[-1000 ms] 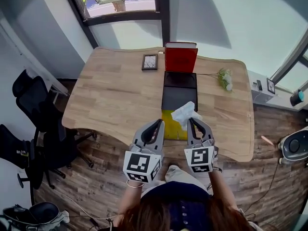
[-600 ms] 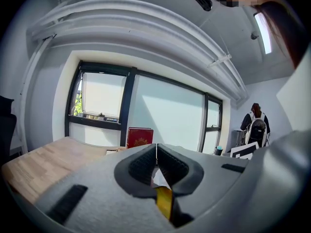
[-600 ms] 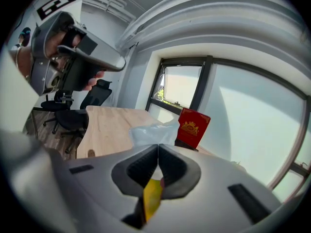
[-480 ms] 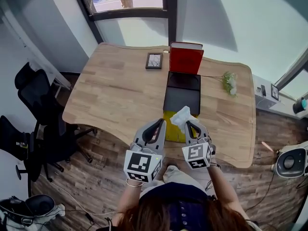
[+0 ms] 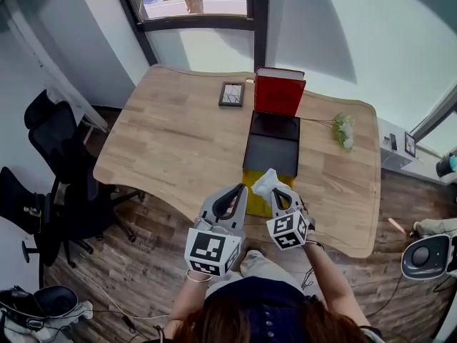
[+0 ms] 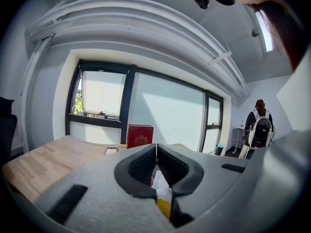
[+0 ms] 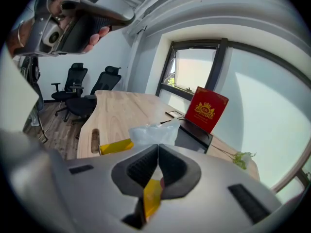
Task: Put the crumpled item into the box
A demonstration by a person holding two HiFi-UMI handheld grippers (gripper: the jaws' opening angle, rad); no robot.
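Observation:
My right gripper (image 5: 275, 190) is shut on a crumpled white item (image 5: 265, 181), held just above the table's near edge, over a yellow sheet (image 5: 257, 200). In the right gripper view the crumpled item (image 7: 153, 132) pokes out past the closed tips of the right gripper (image 7: 158, 147). Just beyond stands the open black box (image 5: 270, 154) with its red lid (image 5: 280, 95) upright at the far end. The left gripper (image 5: 240, 190) hangs beside it to the left, jaws together with nothing in them; in the left gripper view the left gripper (image 6: 156, 147) shows its pads touching.
The wooden table (image 5: 171, 141) carries a small picture frame (image 5: 230, 93) left of the red lid and a sprig of flowers (image 5: 344, 128) at the right. Black office chairs (image 5: 43, 145) stand left of the table. A person (image 6: 260, 130) stands far off by the windows.
The right gripper with the crumpled item has drifted slightly left and back from the box's front edge toward the near table edge. The left gripper has hardly moved.

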